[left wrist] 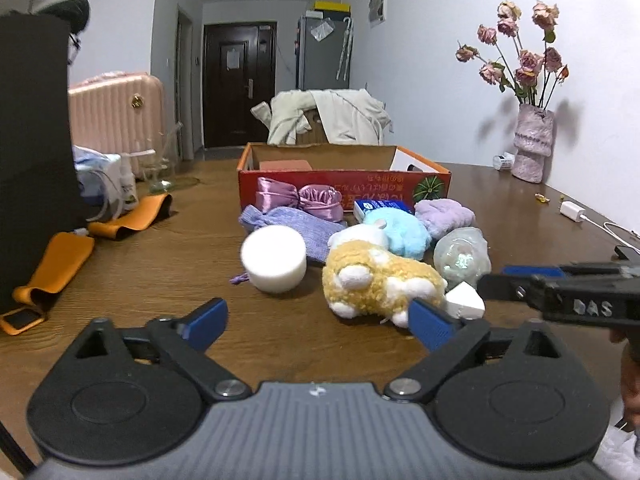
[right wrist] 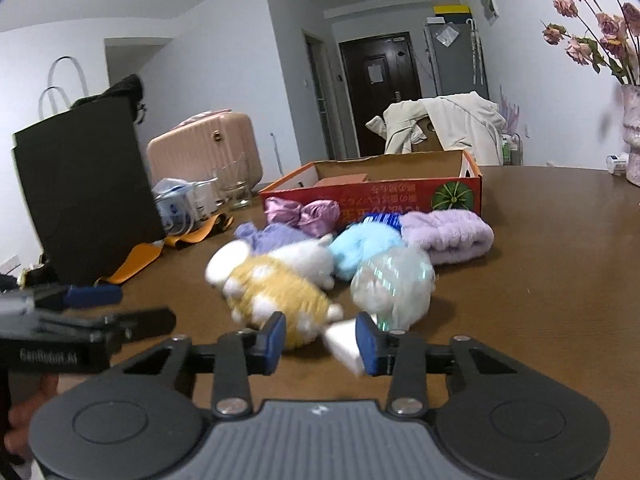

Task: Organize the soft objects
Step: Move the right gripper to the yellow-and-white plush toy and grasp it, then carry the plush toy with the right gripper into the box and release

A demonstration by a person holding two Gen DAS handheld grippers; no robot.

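A pile of soft things lies on the brown table before an open red cardboard box (left wrist: 344,188) (right wrist: 400,194). It holds a yellow-and-white plush (left wrist: 380,280) (right wrist: 276,292), a light blue plush (left wrist: 400,228) (right wrist: 360,244), a lilac fluffy band (left wrist: 444,216) (right wrist: 448,232), a purple knit pouch (left wrist: 288,220), a pink satin bow (left wrist: 300,198) (right wrist: 300,210), a white foam cylinder (left wrist: 274,258), an iridescent ball (left wrist: 462,258) (right wrist: 392,284) and a small white wedge (left wrist: 466,300) (right wrist: 344,344). My left gripper (left wrist: 318,324) is open and empty, short of the plush. My right gripper (right wrist: 322,342) is open, its fingers flanking the plush's near end and the wedge.
A black bag (left wrist: 32,152) (right wrist: 84,196) and orange straps (left wrist: 60,260) lie at the left. A vase of dried roses (left wrist: 532,144) stands at the back right. A white charger and cable (left wrist: 576,212) lie at the right edge. A pink suitcase (left wrist: 116,116) stands behind.
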